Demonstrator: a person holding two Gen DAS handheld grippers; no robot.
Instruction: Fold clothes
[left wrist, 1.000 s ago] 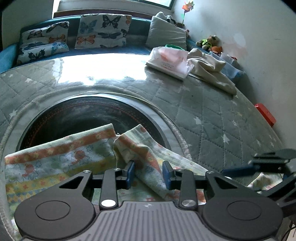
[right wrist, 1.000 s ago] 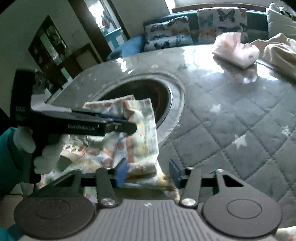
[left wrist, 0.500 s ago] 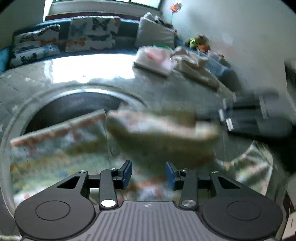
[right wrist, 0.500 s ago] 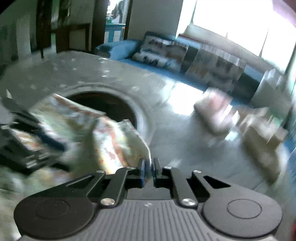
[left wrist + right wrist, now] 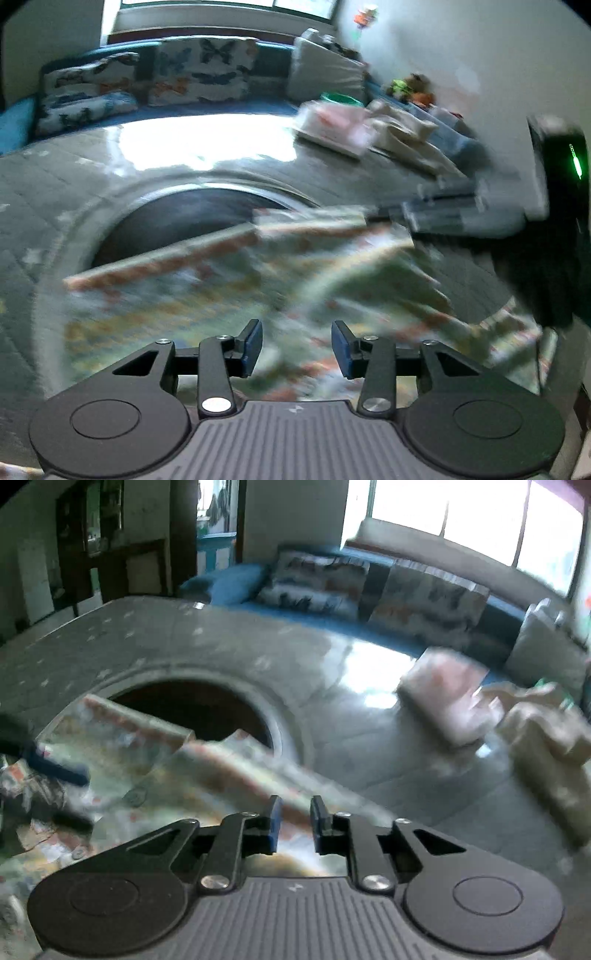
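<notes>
A pastel printed cloth with orange-striped hems [image 5: 207, 295] lies blurred over the dark round opening in the grey quilted table cover [image 5: 92, 173]. My left gripper [image 5: 297, 345] hovers open just above it, with nothing pinched. The right gripper [image 5: 436, 214] reaches in from the right, its tips at the cloth's far corner. In the right wrist view the right gripper [image 5: 295, 823] has its jaws a narrow gap apart and opening. The cloth's folded edge [image 5: 236, 760] runs just beyond them and no pad presses on it. A blue finger of the left gripper [image 5: 62, 771] shows at the left edge.
A folded pink stack [image 5: 332, 125] and a crumpled beige garment [image 5: 406, 136] sit at the table's far right. A blue sofa with butterfly cushions [image 5: 199, 74] lines the back. The dark round opening [image 5: 192, 218] lies under the cloth. A white wall stands close on the right.
The right gripper shut on the cloth's fold, swung right with it, and its jaws have now parted slightly. The cloth is drawn out to the right. My left jaws widened a little.
</notes>
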